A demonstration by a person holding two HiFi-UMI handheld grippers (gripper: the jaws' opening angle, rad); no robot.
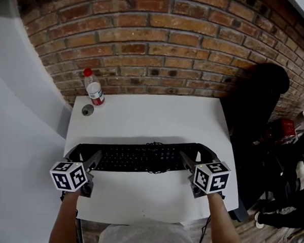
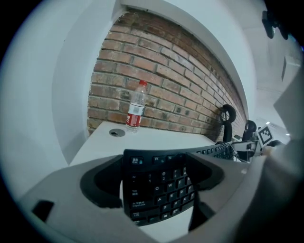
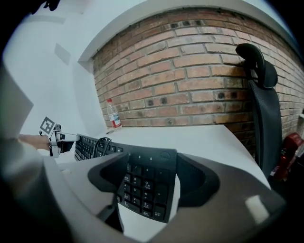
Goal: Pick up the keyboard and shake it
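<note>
Two claws grip one black keyboard by its ends, holding it crosswise over the near half of the white bench. Of these, the left claw is clamped on the Esc-key end and the right claw on the number-pad end. A dark cable lies looped on the keys. Farther back, a red-capped bottle stands upright near the brick wall, just beside a round hole cover.
</note>
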